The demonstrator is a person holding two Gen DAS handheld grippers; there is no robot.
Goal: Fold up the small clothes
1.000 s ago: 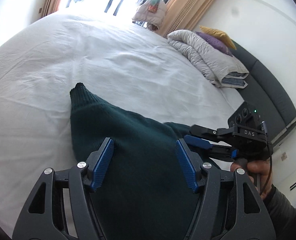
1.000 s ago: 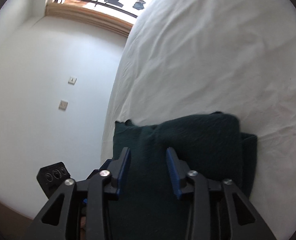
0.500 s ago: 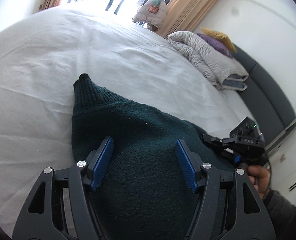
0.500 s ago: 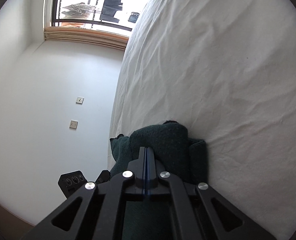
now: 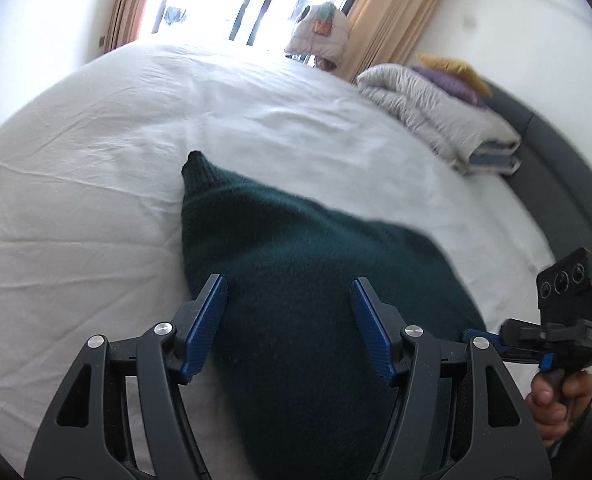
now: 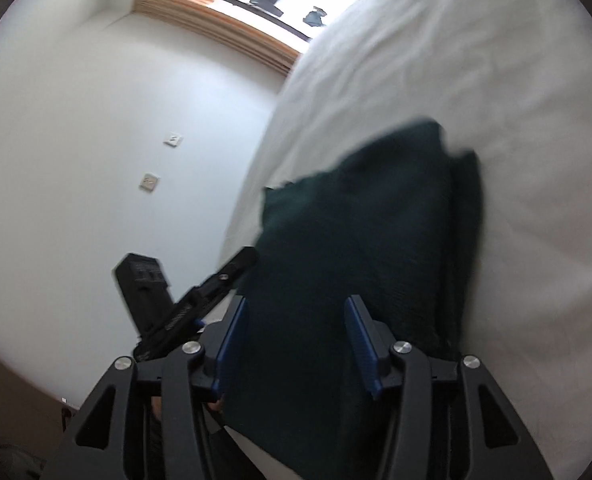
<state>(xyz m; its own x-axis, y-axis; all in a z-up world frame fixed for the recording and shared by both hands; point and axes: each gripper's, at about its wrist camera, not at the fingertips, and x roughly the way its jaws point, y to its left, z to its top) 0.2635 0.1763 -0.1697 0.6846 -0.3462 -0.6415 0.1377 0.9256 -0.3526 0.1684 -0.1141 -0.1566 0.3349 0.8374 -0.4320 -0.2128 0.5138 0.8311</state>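
Observation:
A dark green knit sweater (image 5: 296, 264) lies folded on the white bed (image 5: 96, 168), one ribbed cuff pointing away. My left gripper (image 5: 288, 292) is open above its near part, holding nothing. My right gripper (image 6: 294, 308) is open too, its blue pads either side of the sweater (image 6: 367, 232), empty. The right gripper also shows at the right edge of the left wrist view (image 5: 495, 340), at the sweater's corner. The left gripper shows in the right wrist view (image 6: 232, 268) by the sweater's left edge.
A folded grey duvet (image 5: 435, 120) with purple and yellow cushions lies at the head of the bed by the dark headboard (image 5: 567, 184). A window with curtains (image 5: 391, 12) is beyond the bed. A white wall with sockets (image 6: 150, 181) runs along the bed's left side.
My right gripper was shut on the sweater's fold half a second ago; it is open now and has drawn back. The left gripper stayed open and shifted slightly.

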